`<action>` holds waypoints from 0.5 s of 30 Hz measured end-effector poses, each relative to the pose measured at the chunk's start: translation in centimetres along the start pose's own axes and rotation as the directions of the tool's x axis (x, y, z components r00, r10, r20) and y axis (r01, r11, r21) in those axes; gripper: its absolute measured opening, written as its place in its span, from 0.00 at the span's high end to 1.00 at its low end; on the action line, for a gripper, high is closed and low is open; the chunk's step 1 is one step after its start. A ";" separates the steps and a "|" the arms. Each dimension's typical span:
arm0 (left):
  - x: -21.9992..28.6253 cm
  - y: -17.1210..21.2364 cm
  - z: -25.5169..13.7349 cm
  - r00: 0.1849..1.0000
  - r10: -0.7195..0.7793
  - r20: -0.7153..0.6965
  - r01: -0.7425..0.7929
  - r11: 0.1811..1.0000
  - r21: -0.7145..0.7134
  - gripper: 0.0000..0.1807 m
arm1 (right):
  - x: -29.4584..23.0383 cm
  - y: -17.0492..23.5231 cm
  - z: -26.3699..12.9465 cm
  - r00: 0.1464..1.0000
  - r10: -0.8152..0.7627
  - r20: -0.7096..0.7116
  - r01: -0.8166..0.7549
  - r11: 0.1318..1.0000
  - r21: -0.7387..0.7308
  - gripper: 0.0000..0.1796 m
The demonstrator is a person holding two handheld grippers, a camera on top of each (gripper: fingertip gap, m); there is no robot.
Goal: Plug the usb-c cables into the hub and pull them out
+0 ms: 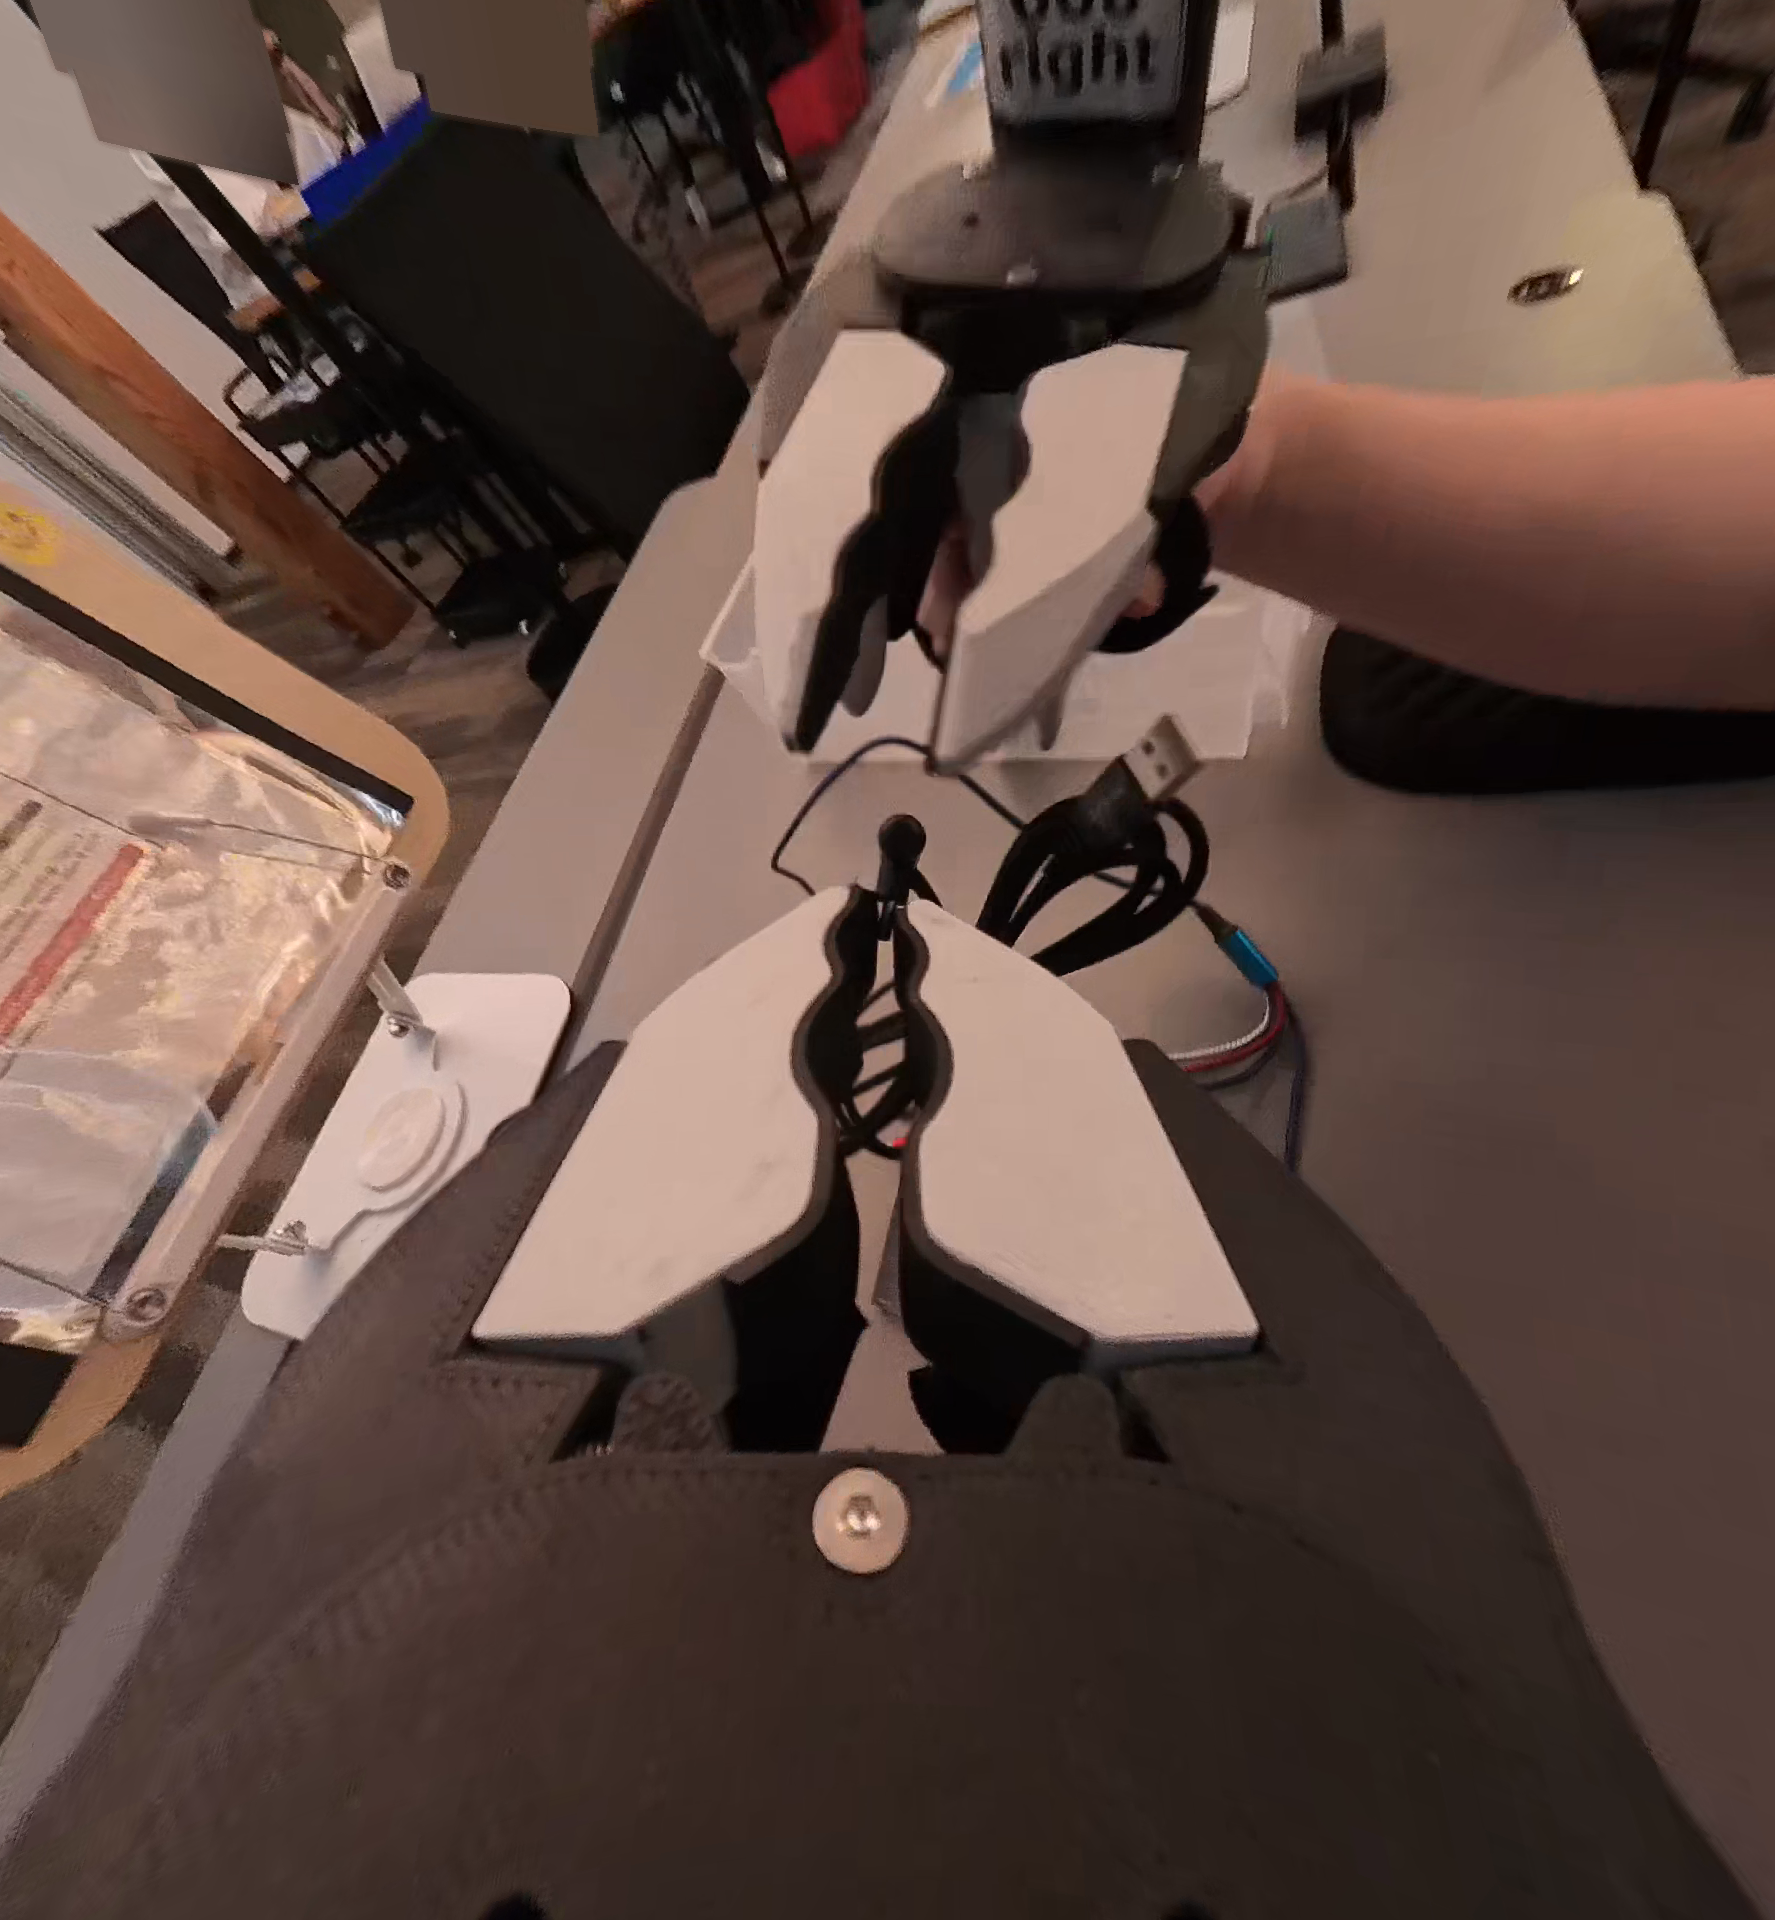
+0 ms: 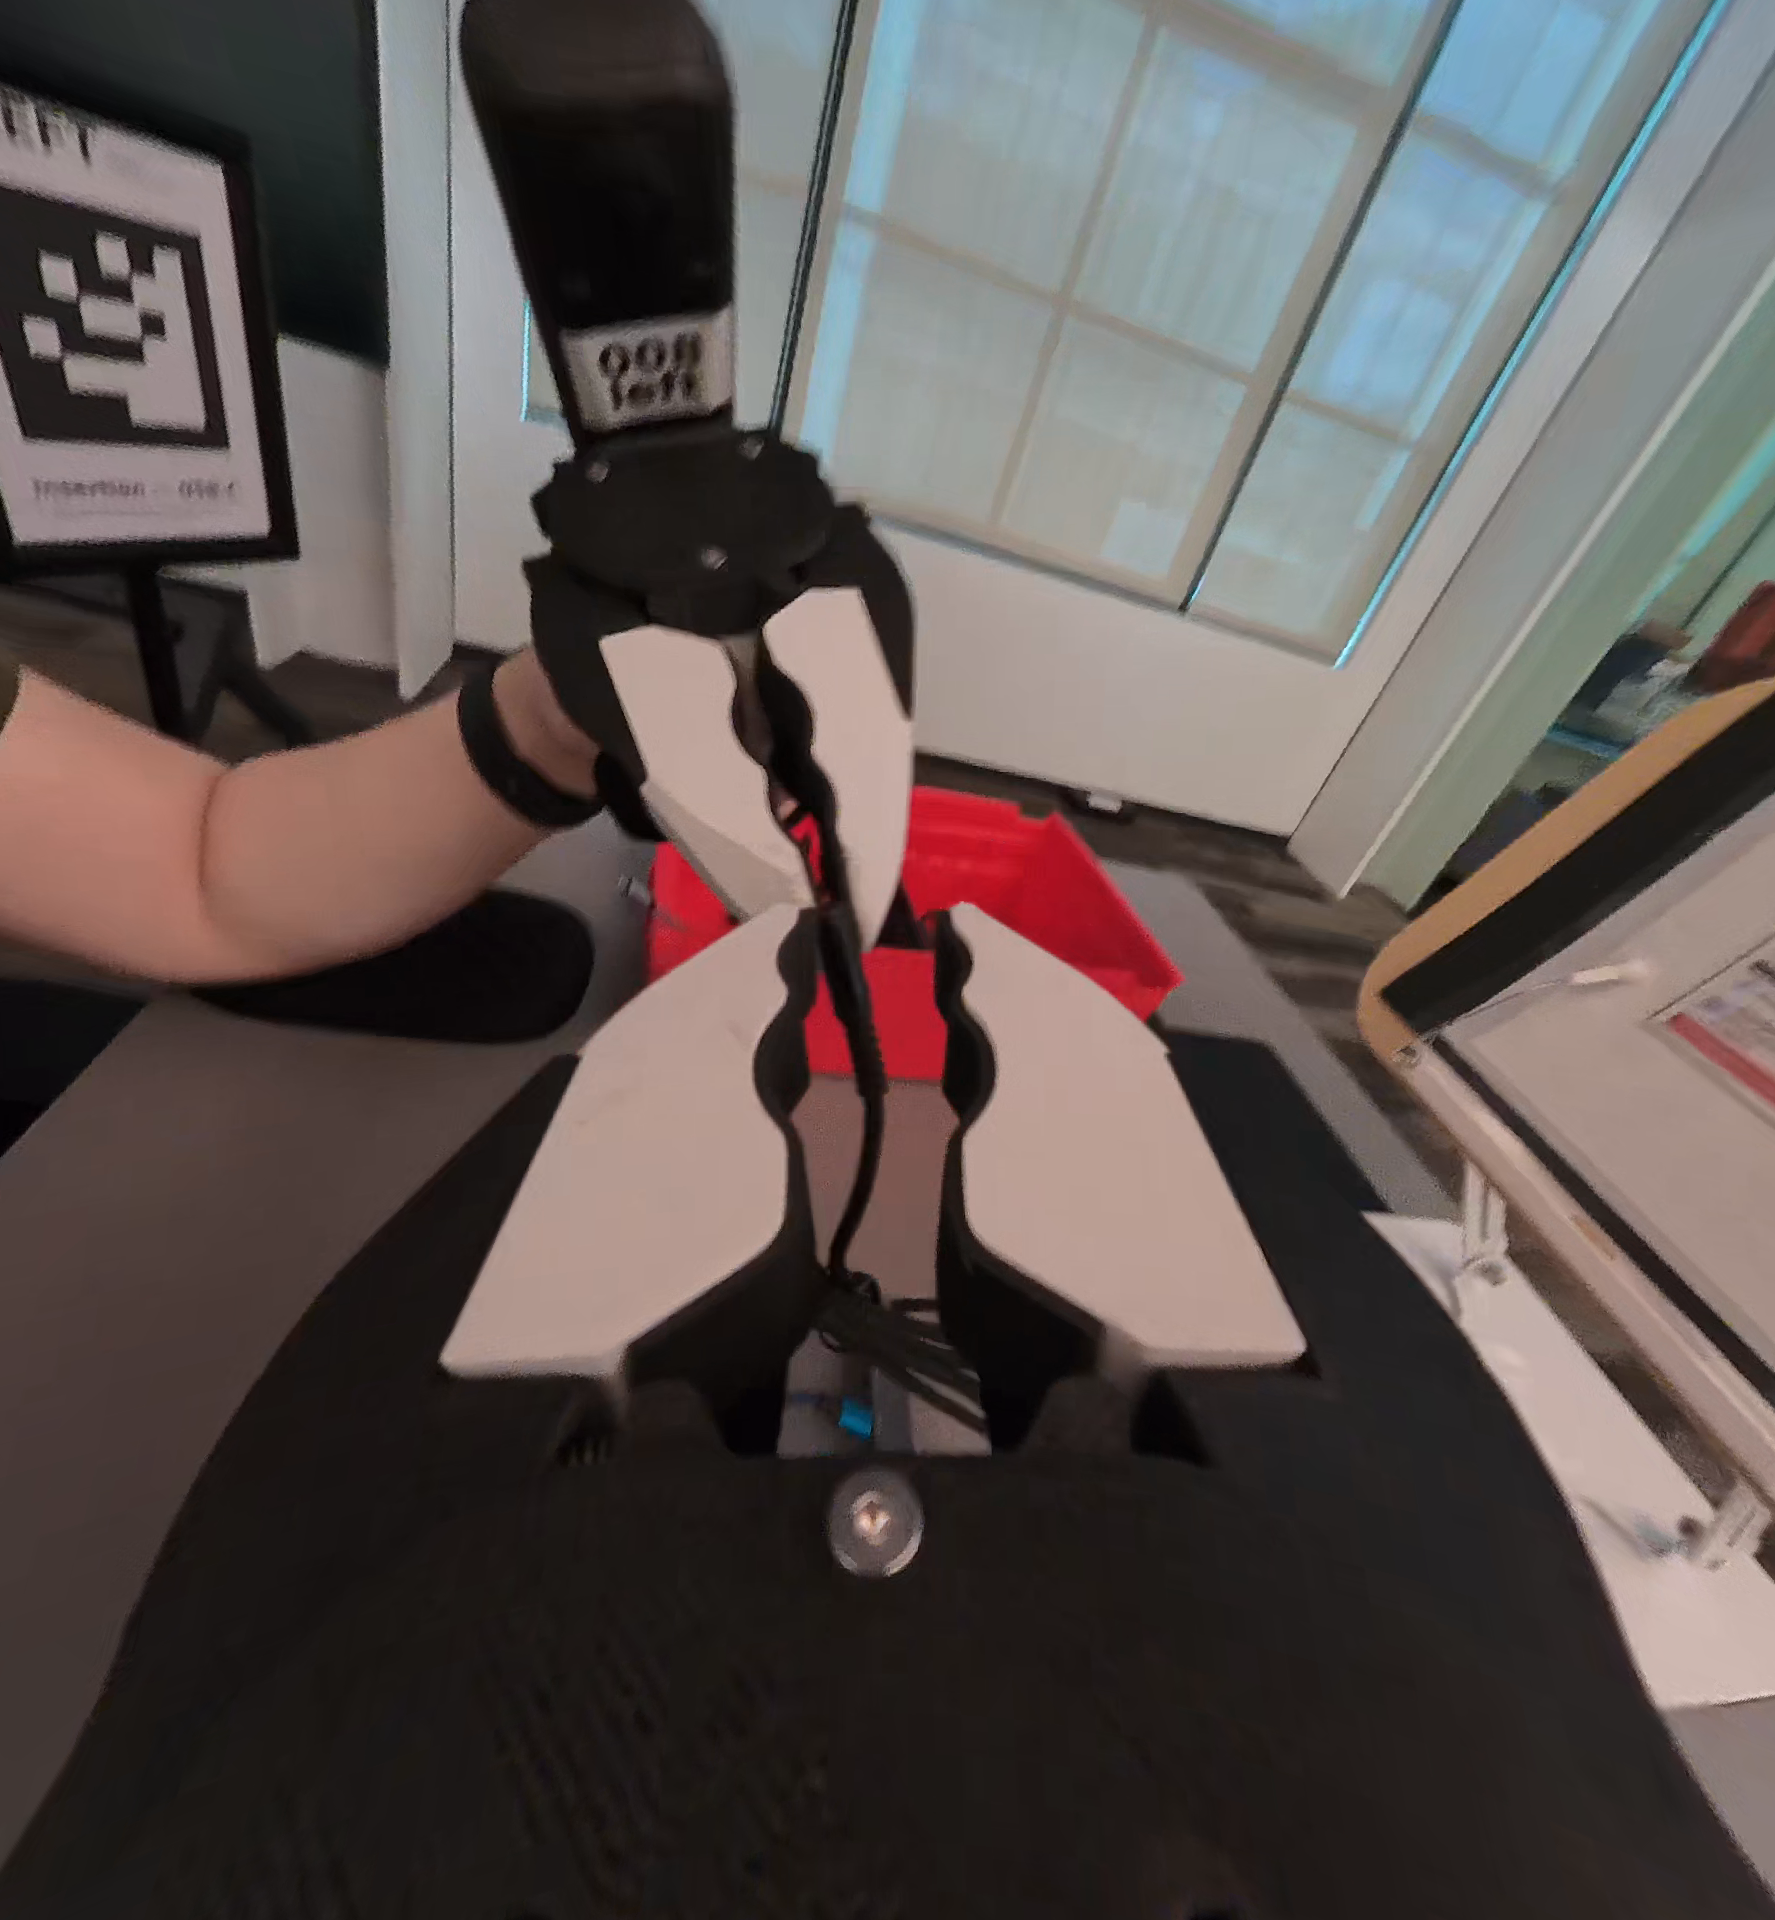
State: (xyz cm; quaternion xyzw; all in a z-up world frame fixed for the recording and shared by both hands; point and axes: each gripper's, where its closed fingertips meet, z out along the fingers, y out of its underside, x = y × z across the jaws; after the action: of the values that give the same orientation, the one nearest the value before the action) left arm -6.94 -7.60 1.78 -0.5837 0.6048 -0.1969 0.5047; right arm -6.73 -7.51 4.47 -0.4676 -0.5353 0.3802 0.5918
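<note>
My left gripper (image 1: pixel 878 909) is shut on a thin black cable, whose small black plug (image 1: pixel 902 831) sticks out past the fingertips. In the right wrist view the left gripper (image 2: pixel 831 899) points down, and the cable (image 2: pixel 867 1091) hangs from it to a black cable bundle (image 2: pixel 883 1320) on the table. My right gripper (image 2: pixel 875 920) is open, and the cable runs between its fingers without being gripped. It faces the left gripper in the left wrist view (image 1: pixel 878 743). A USB-A plug (image 1: pixel 1163 758) and a blue connector (image 1: pixel 1247 951) lie by the bundle. I cannot make out a hub.
A white box (image 1: pixel 1153 707) stands on the grey table (image 1: pixel 1485 1143) behind the cables, and a red bin (image 2: pixel 1018 935) stands on the other side. A clear-covered sign stand (image 1: pixel 135 987) on a white base (image 1: pixel 426 1091) sits at the table's edge. A person's forearm (image 1: pixel 1485 540) rests nearby. My left and right fingertips are right by each other.
</note>
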 end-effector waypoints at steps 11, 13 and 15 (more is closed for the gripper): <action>0.5 0.8 0.9 1.000 0.016 -0.025 -0.017 0.999 -0.041 0.98 | -1.0 2.8 1.1 0.997 0.006 0.071 0.006 0.988 -0.156 0.95; 0.4 0.7 0.8 1.000 0.003 -0.026 -0.004 1.000 -0.025 0.99 | -0.9 2.6 1.1 0.998 0.007 0.062 0.003 0.989 -0.149 0.95; 0.5 0.6 0.7 0.999 -0.002 -0.037 0.001 1.000 -0.022 0.99 | -1.0 2.5 1.1 0.998 -0.007 0.061 0.016 0.989 -0.147 0.95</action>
State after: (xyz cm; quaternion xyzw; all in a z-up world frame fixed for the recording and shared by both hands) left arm -6.55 -7.64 0.75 -0.5860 0.6158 -0.2015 0.4867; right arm -7.84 -7.57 1.74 -0.4955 -0.5822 0.3501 0.5413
